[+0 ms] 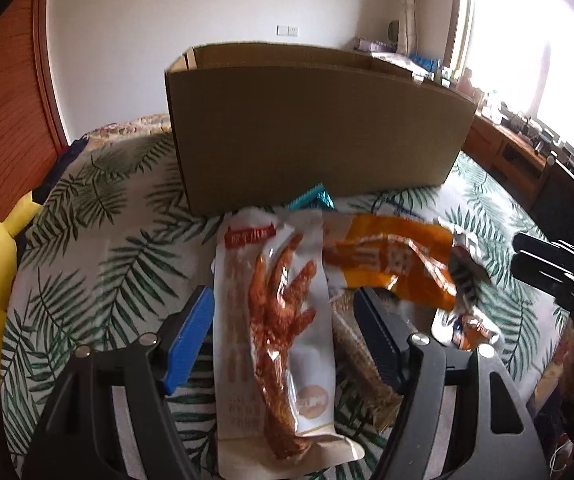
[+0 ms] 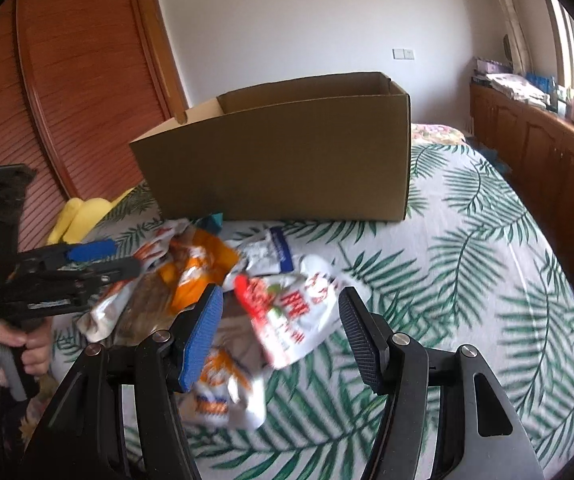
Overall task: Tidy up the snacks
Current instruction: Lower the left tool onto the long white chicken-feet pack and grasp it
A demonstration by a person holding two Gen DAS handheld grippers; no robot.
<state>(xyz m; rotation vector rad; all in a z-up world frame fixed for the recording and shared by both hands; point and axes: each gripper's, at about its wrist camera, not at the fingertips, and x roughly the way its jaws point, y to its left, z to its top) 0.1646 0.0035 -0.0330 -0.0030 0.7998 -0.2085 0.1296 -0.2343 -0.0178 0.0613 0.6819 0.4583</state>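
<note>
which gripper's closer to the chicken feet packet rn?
Left. The left gripper is open with the chicken feet packet between its fingers; the right gripper is open over a red-and-white packet off to the side.

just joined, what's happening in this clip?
A person with a handheld gripper in each hand is sorting snack packets heaped on a leaf-print bedspread in front of an open cardboard box. The left gripper has its jaws open on either side of a white chicken-foot packet; no grip yet. The right gripper hovers, jaws open, over a white-and-red packet. An orange packet lies in the heap. Whether anything is in the box can't be seen from here.
</note>
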